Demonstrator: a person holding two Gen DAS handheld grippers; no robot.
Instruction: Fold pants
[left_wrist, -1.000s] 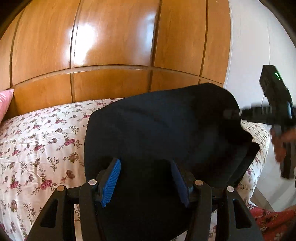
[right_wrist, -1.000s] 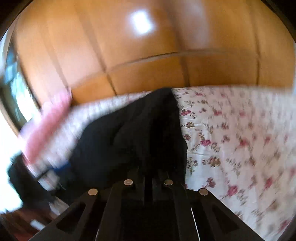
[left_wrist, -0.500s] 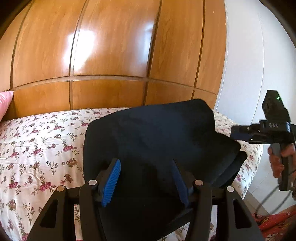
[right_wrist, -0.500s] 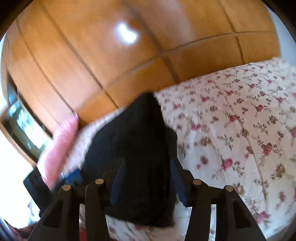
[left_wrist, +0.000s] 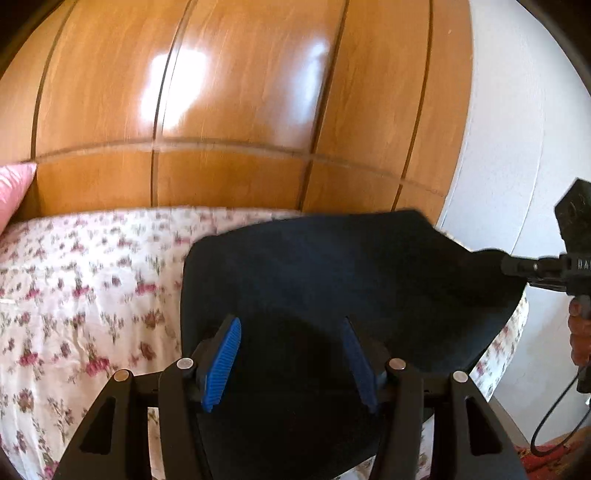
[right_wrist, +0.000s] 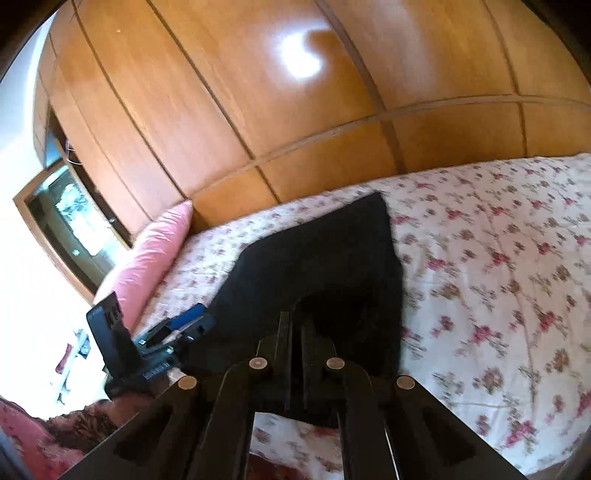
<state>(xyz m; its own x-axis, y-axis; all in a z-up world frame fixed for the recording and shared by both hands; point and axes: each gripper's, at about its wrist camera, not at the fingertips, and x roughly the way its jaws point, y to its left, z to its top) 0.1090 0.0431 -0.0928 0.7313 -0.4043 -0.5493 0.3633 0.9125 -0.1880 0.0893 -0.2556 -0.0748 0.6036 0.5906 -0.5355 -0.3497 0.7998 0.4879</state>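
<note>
The black pants (left_wrist: 332, 266) hang folded over the flowered bed (left_wrist: 74, 295), stretched between both grippers. My left gripper (left_wrist: 290, 325) has its blue pads set wide, with a thick bunch of the dark fabric between them. In the right wrist view it (right_wrist: 184, 321) grips the left edge of the pants (right_wrist: 325, 258). My right gripper (right_wrist: 295, 321) is shut on the near edge, with its fingers close together. In the left wrist view it (left_wrist: 506, 264) pinches the right corner and pulls it into a point. A hand (left_wrist: 578, 332) holds its handle.
Wooden wardrobe doors (left_wrist: 221, 110) rise behind the bed (right_wrist: 498, 277). A pink pillow (right_wrist: 147, 254) lies at the head end, below a window (right_wrist: 66, 214). A white wall (left_wrist: 517, 147) stands past the foot. Red patterned cloth (right_wrist: 29, 435) lies low beside the bed.
Half a second ago the right gripper's jaws stood open around the pants' edge; now they are shut on it again and the corner is drawn out. The left grip is unchanged.
</note>
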